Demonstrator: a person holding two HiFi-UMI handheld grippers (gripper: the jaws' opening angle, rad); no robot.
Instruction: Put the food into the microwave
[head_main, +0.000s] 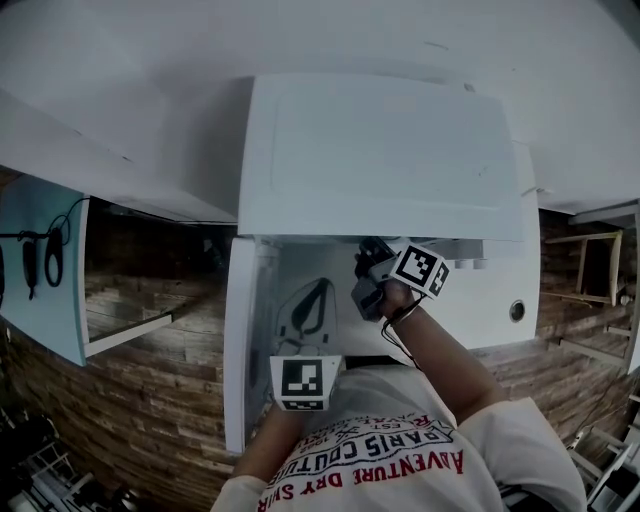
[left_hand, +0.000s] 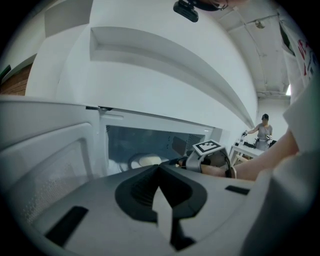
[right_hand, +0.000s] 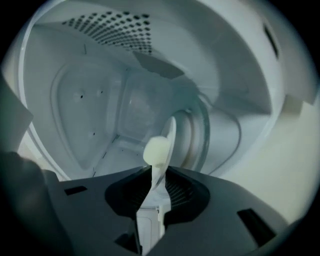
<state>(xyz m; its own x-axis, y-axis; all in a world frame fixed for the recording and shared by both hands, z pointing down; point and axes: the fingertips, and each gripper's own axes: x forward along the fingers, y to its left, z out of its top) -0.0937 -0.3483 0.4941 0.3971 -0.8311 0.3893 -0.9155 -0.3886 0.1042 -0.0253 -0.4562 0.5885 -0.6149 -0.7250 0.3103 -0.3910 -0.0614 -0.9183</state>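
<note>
The white microwave (head_main: 380, 150) stands with its door (head_main: 238, 340) swung open to the left. In the left gripper view a pale piece of food (left_hand: 149, 160) lies on a white plate (left_hand: 134, 161) inside the cavity. My right gripper (right_hand: 156, 186) reaches into the cavity. The plate's rim (right_hand: 171, 131) sits between its jaws, which stand slightly apart, and the food (right_hand: 157, 151) is just beyond them. The view is rolled, so the plate looks upright. My left gripper (left_hand: 161, 192) hovers before the opening, shut and holding nothing. The head view shows both the left gripper (head_main: 316, 292) and the right gripper (head_main: 364, 262).
A glass turntable (right_hand: 202, 131) lies under the plate. The cavity's side walls and vented ceiling (right_hand: 107, 31) close in around my right gripper. A light blue cabinet door (head_main: 40, 270) hangs open at the far left. A person (left_hand: 263, 131) stands far behind.
</note>
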